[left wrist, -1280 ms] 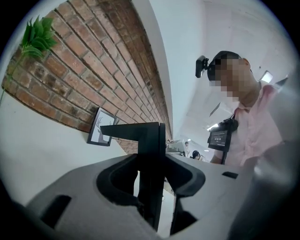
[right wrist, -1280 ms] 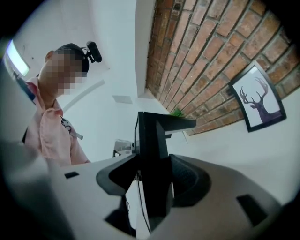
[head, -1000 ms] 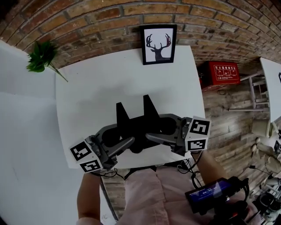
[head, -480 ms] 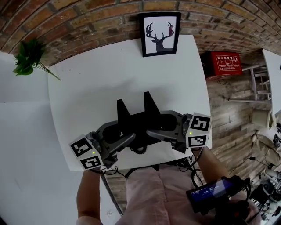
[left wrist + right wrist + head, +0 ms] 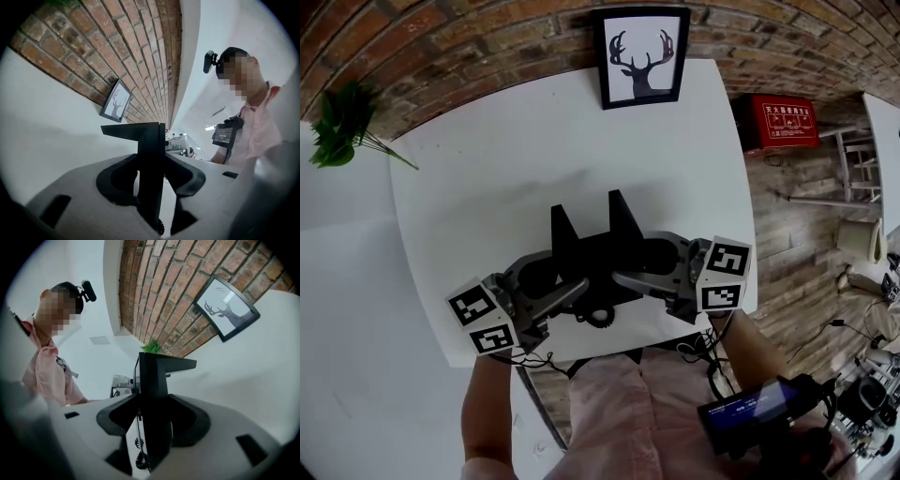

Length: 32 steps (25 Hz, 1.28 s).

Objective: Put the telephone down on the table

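Note:
The black telephone (image 5: 591, 253), an angular body with two upright prongs, hangs over the near half of the white table (image 5: 487, 187). My left gripper (image 5: 558, 286) is shut on its left side and my right gripper (image 5: 636, 265) on its right side. In the left gripper view the telephone (image 5: 149, 159) stands as a dark slab pinched between the jaws of the left gripper (image 5: 151, 187). The right gripper view shows the same telephone (image 5: 154, 380) clamped in the right gripper (image 5: 152, 423). A coiled cord (image 5: 598, 317) dangles beneath it. Whether the telephone touches the tabletop I cannot tell.
A framed deer picture (image 5: 641, 56) leans against the brick wall at the table's far edge. A green plant (image 5: 337, 127) sits off the far left corner. A red box (image 5: 786, 122) lies on the floor to the right. The person stands at the near edge.
Both grippers have sunk a little toward the tabletop with the telephone still held between them. Neither grip has changed.

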Available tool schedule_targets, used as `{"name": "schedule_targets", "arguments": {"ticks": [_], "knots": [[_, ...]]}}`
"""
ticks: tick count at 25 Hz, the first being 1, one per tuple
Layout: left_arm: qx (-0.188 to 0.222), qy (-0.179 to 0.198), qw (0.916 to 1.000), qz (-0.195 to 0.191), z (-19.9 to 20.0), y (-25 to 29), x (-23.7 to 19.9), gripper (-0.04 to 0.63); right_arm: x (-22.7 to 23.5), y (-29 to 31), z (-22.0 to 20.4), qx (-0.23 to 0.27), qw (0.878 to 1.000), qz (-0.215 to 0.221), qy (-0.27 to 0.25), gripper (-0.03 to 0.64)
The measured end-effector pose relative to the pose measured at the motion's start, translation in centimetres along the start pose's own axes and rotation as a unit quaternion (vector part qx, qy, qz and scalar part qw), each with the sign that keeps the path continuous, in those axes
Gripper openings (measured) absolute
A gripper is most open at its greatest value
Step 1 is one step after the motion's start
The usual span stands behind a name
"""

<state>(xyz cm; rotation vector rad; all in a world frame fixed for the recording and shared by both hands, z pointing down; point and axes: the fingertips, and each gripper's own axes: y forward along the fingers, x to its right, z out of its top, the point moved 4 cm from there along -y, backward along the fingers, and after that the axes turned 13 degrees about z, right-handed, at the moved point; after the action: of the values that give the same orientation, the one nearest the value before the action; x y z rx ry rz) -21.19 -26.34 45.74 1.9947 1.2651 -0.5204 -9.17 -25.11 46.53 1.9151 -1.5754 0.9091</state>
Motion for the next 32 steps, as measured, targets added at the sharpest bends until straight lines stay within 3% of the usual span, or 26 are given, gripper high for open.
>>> {"name": "schedule_targets", "arguments": {"ticks": [32], "knots": [[-0.034, -0.069, 0.997, -0.005, -0.9, 1.8, -3.4, 0.184, 3.4, 0.0, -0.9, 0.021, 0.998, -0.02, 0.053, 0.209]]}}
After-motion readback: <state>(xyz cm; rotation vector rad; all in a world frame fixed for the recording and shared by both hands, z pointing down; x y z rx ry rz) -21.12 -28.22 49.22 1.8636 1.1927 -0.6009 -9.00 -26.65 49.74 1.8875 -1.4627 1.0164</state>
